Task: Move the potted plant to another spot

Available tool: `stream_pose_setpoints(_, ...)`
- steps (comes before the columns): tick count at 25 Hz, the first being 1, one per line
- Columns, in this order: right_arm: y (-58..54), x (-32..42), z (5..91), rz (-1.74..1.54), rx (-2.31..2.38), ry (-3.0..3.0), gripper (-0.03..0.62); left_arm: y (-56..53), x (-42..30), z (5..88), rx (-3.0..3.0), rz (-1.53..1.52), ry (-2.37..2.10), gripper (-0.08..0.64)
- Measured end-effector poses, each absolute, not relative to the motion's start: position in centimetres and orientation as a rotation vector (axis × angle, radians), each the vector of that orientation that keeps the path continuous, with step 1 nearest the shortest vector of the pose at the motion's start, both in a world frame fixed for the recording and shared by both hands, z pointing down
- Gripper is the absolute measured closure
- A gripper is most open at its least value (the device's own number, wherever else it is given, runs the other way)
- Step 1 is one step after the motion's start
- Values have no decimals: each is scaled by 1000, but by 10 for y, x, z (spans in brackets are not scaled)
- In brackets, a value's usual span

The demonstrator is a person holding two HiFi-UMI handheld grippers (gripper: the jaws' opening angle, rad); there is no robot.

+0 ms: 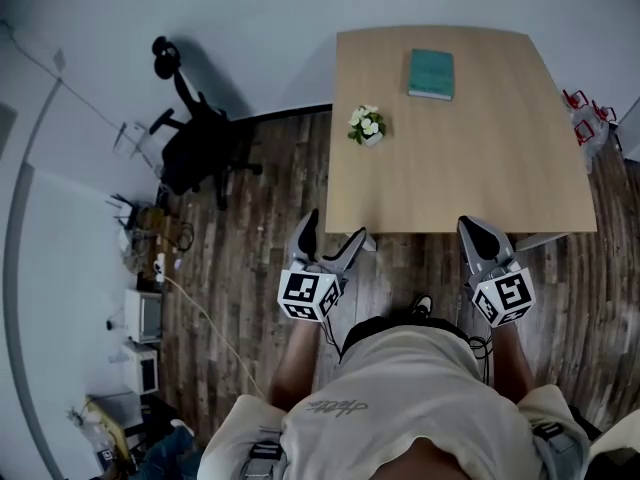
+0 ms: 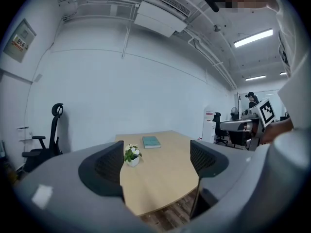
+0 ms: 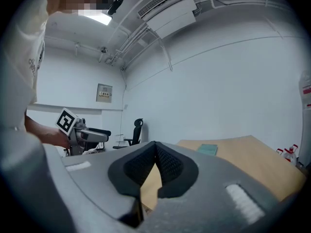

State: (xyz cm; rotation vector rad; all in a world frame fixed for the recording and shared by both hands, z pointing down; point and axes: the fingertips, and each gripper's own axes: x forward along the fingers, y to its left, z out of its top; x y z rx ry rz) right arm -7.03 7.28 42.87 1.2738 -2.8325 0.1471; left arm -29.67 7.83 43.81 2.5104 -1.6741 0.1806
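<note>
The potted plant [image 1: 367, 125], white flowers in a small white pot, stands near the left edge of the light wooden table [image 1: 470, 168]. In the left gripper view the potted plant [image 2: 131, 154] shows just inside the left jaw, far ahead. My left gripper [image 1: 334, 228] is open and empty, held over the floor off the table's near left corner. My right gripper [image 1: 472, 230] is shut on nothing at the table's near edge; in its own view the right gripper [image 3: 155, 148] has its pads touching. Both are well short of the plant.
A teal book [image 1: 431, 73] lies at the table's far side, beyond the plant. A black office chair [image 1: 200, 138] stands left of the table on the wooden floor. Boxes, appliances and cables [image 1: 140, 318] line the left wall. Red-topped items [image 1: 585, 118] sit by the table's right edge.
</note>
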Motion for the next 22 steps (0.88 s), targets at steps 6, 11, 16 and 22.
stream_pose_setpoints(6,59,-65,444,213,1215,-2856,591,78,-295,455,2430,226,-1704,118)
stream_pose_setpoints(11,47,-58,452,264,1208,-2842,591,67,-288,457,2427,218,-1707,118)
stream_pose_setpoints(16,30,-57,450,307,1245,-2833,591,46,-294,464,2417,205,-1692,120)
stream_pose_setpoints(22,2,-64,435,283,1281,-2829,591,10,-289,464,2442,181,-1644,120)
